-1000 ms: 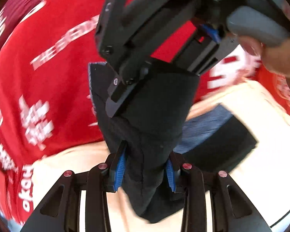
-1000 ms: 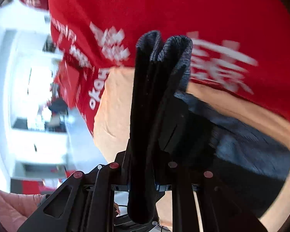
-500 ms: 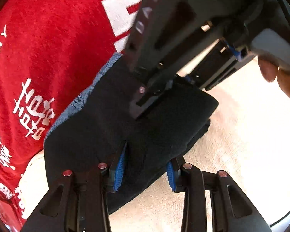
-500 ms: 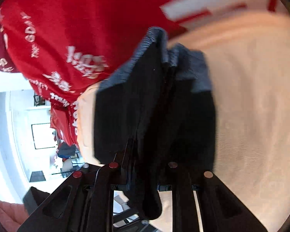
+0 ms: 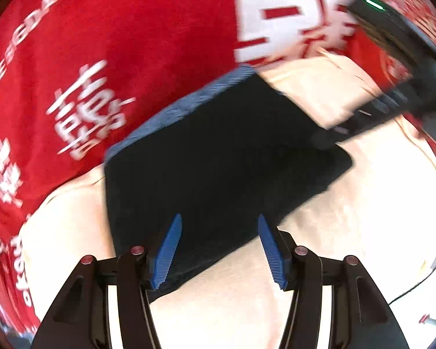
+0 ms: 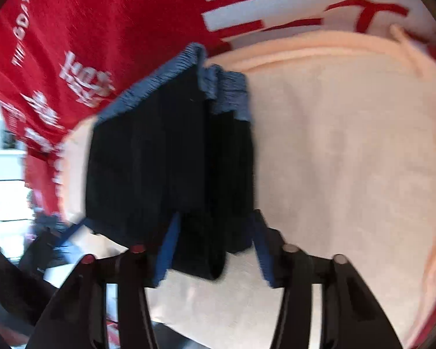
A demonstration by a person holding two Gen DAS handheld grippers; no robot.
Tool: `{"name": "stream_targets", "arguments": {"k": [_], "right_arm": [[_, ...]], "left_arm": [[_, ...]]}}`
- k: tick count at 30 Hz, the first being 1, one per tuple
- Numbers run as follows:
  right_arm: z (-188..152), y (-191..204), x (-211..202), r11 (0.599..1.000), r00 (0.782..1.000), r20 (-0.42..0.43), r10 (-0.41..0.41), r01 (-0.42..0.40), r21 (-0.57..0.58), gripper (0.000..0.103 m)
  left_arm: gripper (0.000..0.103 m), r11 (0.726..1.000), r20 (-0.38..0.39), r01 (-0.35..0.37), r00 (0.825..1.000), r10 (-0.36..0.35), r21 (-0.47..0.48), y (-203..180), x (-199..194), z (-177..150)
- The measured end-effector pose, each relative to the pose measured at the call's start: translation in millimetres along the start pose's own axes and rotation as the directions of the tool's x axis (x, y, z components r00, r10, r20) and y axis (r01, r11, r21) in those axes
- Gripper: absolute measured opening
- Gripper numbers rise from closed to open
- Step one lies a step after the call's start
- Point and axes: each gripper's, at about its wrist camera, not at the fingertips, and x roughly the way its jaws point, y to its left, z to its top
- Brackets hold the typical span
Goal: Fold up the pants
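The dark pants (image 5: 218,174) are lying as a compact folded bundle, the blue-grey ribbed waistband (image 6: 171,78) showing along the far edge, on a cream towel (image 6: 348,160) that is covering part of a red printed cloth (image 5: 101,43) on the tabletop. In the right wrist view two stacked layers are showing side by side, which suggests the fold is largely made and the bundle is being set down flat. The left gripper (image 5: 219,247) is sitting at the near edge of the pants with its blue fingers (image 5: 168,247) spread apart and nothing pinched between them, so the cloth appears to be resting on the towel under its own weight. The right gripper (image 6: 213,250) is hovering at the opposite end, its fingers (image 6: 167,250) also parted, with a fold of the pants lying loosely in the gap, not squeezed. Seen from the left wrist, the right gripper is reaching in from the upper right, its tip near the bundle's corner, probably to steady or smooth it.
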Motion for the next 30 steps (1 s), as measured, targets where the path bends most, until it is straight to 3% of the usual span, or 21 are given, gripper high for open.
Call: {"name": "stream_targets", "arguments": {"k": [7,10,13,15,16,22,26,30], "right_arm": [[-24.9,13.7,-22.7,0.988,0.985,0.079,-0.153,0.15,0.039,0.066],[-32.3,24.0,-34.2,0.985,0.977,0.126,-0.17,0.164,0.053,0.079],[-35.5,35.5,-40.7,0.985,0.97,0.169,-0.174,0.168,0.046,0.08],[-34.8,42.3,-40.6,0.983,0.965,0.185,-0.184,0.179,0.043,0.082],[-34.6,45.4,-40.1,0.983,0.964,0.193,-0.182,0.177,0.044,0.083],[-43.6,42.9,-38.5,0.98,0.961,0.196,-0.196,0.184,0.08,0.093],[-55.7,37.7,-39.5,0.973,0.958,0.183,-0.221,0.205,0.102,0.093],[-66.5,28.0,-36.4,0.968,0.962,0.145,-0.232,0.214,0.134,0.093]], "left_arm": [[0.056,0.997,-0.074,0.005,0.997,-0.011,-0.078,53.5,18.8,-3.1],[0.056,0.996,-0.143,0.01,0.989,-0.022,-0.084,59.5,30.7,-3.9],[0.057,0.993,-0.154,0.05,0.986,-0.067,-0.11,64.4,35.6,-4.3],[0.08,0.991,-0.167,0.058,0.983,-0.078,-0.119,62.5,36.9,-4.7],[0.102,0.992,-0.191,0.042,0.98,-0.064,-0.119,60.5,39.9,-3.8],[0.103,0.994,-0.227,0.05,0.971,-0.072,-0.102,53.2,50.8,-1.3],[0.103,0.988,-0.239,0.082,0.965,-0.111,-0.128,53.0,54.4,1.8],[0.103,0.987,-0.269,0.058,0.958,-0.096,-0.147,53.3,60.4,3.6]]}}
